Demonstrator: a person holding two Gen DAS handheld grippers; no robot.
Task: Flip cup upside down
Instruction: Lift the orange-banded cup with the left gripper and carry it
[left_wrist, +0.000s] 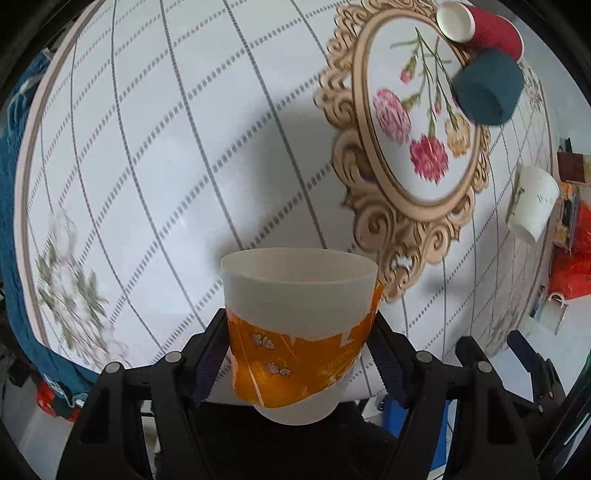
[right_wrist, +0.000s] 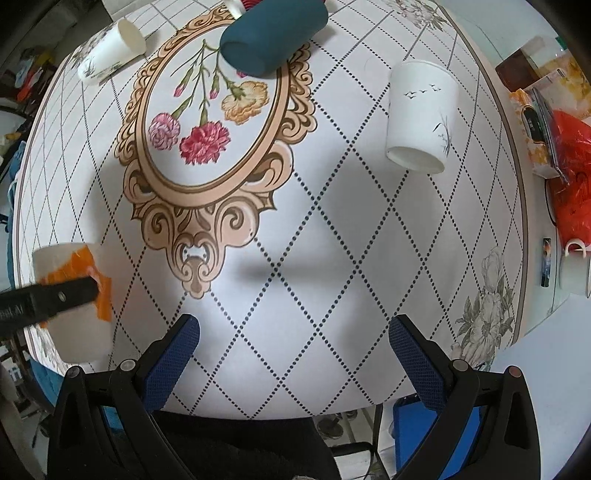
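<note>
My left gripper (left_wrist: 295, 354) is shut on a white paper cup with an orange patterned band (left_wrist: 299, 328). The cup is held above the table with its open rim pointing away from the camera. The same cup (right_wrist: 70, 295) shows at the left edge of the right wrist view, blurred, with a left finger (right_wrist: 55, 297) across it. My right gripper (right_wrist: 293, 354) is open and empty above the near part of the table.
The round table (right_wrist: 332, 258) has a white diamond-pattern cloth with a floral oval. On it stand a white cup with birds (right_wrist: 419, 118), a dark teal cup (right_wrist: 273, 37), a red cup (left_wrist: 491, 31) and another white cup (right_wrist: 110, 50). Red bags and boxes (right_wrist: 569, 166) lie at the right.
</note>
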